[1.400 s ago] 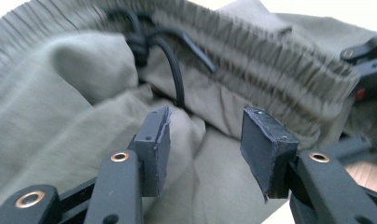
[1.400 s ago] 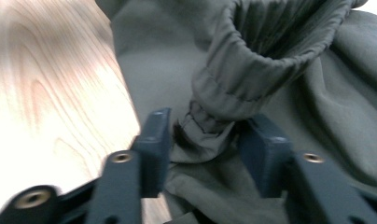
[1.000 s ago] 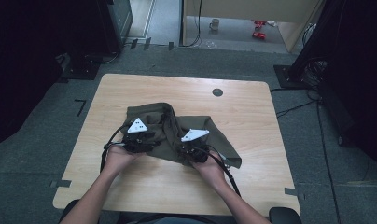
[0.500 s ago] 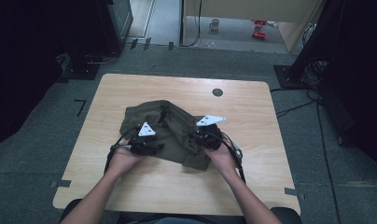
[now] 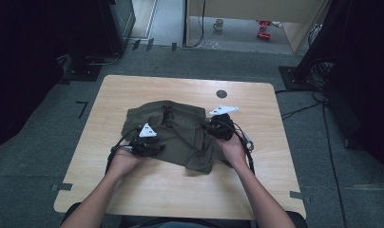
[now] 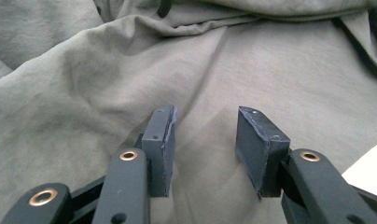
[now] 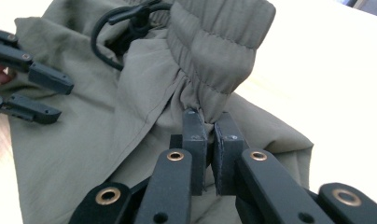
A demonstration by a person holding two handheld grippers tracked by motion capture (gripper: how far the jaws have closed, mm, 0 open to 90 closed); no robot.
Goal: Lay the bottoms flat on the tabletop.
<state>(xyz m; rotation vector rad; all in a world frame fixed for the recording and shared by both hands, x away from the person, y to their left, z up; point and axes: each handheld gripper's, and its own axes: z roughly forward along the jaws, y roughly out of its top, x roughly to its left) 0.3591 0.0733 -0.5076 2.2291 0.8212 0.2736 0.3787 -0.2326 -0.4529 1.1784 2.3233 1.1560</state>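
An olive green garment [image 5: 176,133] with an elastic waistband and a black drawstring [image 7: 130,23] lies crumpled on the wooden table [image 5: 256,190]. My right gripper [image 5: 214,127] is at the garment's right side. Its jaws [image 7: 209,122] are shut on a bunched bit of the waistband [image 7: 214,51], which rises above them. My left gripper [image 5: 154,148] rests over the garment's left front part. Its pads [image 6: 205,121] stand apart over flat cloth [image 6: 224,70] and have just been closing, gripping nothing. The left gripper [image 7: 64,100] also shows at the left of the right gripper view.
A round black grommet [image 5: 221,93] sits in the tabletop near the far edge. Bare wood surrounds the garment on all sides. Dark stands and cables [image 5: 299,111] lie on the floor around the table, and a mug [image 5: 218,24] stands far off.
My right gripper has moved up and toward the far right with the waistband in its jaws, drawing the garment's right part along. The left gripper has stayed in place.
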